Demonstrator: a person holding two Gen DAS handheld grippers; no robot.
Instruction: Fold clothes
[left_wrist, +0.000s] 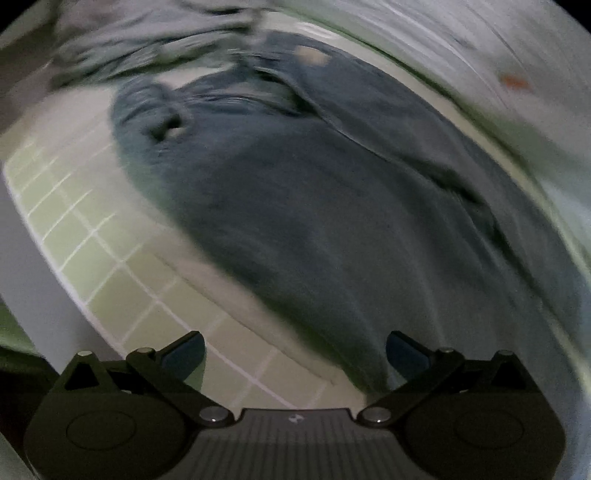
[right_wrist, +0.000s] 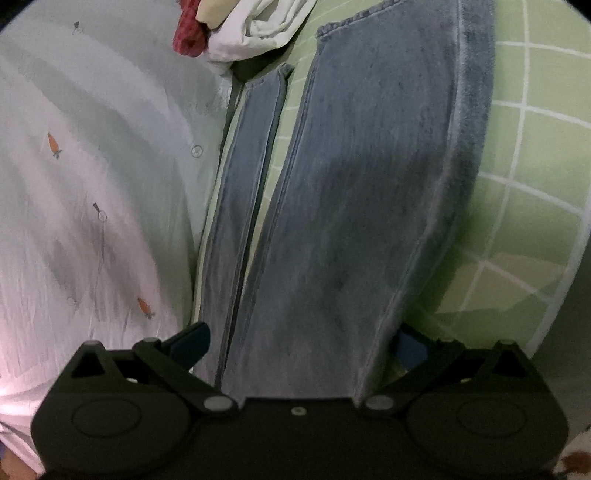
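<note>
The blue denim jeans (right_wrist: 354, 206) lie flat on the light green sheet with white grid lines (right_wrist: 524, 155), legs stretched away from the right gripper (right_wrist: 299, 341). Its fingers are wide apart, astride the nearer leg, holding nothing. The left gripper (left_wrist: 295, 349) is also wide and empty, tilted above the rumpled waist part; this view is blurred. I think a grip may take only the top layer, so the fold becomes uneven, or it may catch the white cloth with small carrot prints (right_wrist: 92, 184) lying just beside the jeans
</note>
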